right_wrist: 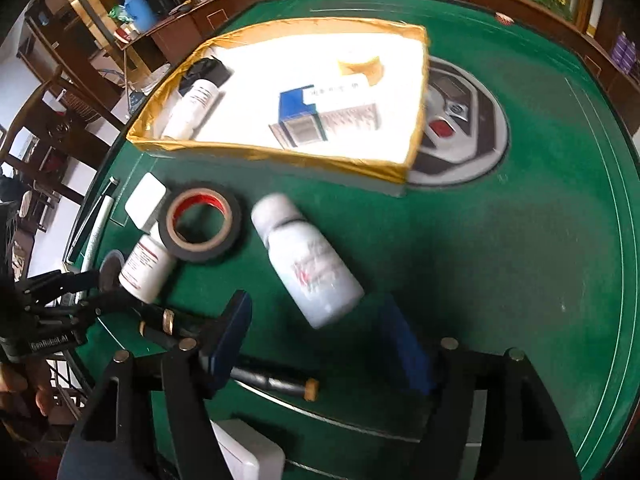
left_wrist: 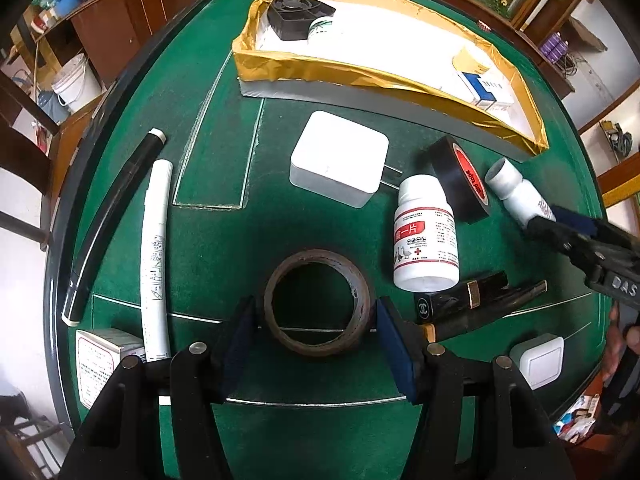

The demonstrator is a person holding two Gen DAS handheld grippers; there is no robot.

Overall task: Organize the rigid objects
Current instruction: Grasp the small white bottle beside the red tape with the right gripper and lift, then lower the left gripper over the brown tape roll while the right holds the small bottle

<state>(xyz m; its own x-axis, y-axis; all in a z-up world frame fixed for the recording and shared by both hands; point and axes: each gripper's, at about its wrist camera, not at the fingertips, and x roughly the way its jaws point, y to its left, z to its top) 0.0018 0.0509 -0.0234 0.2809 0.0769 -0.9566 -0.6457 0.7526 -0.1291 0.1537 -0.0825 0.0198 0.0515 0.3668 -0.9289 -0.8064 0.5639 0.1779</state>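
Note:
A brown tape roll (left_wrist: 318,304) lies flat on the green table between the fingers of my left gripper (left_wrist: 316,324), which is open around it; contact is unclear. My right gripper (right_wrist: 320,332) is open, its fingers on either side of the base of a lying white bottle (right_wrist: 308,260), also in the left wrist view (left_wrist: 518,192). The yellow-rimmed white box (left_wrist: 360,68) at the back holds a black fan (left_wrist: 298,16), a white bottle (right_wrist: 192,108) and a blue-white carton (right_wrist: 324,116).
On the table lie a white charger (left_wrist: 340,158), a black tape roll (right_wrist: 200,226), a red-labelled white bottle (left_wrist: 426,234), black lipstick tubes (left_wrist: 464,300), a white pen (left_wrist: 156,260), a black tube (left_wrist: 116,220), a white switch (left_wrist: 540,360) and a small box (left_wrist: 100,360).

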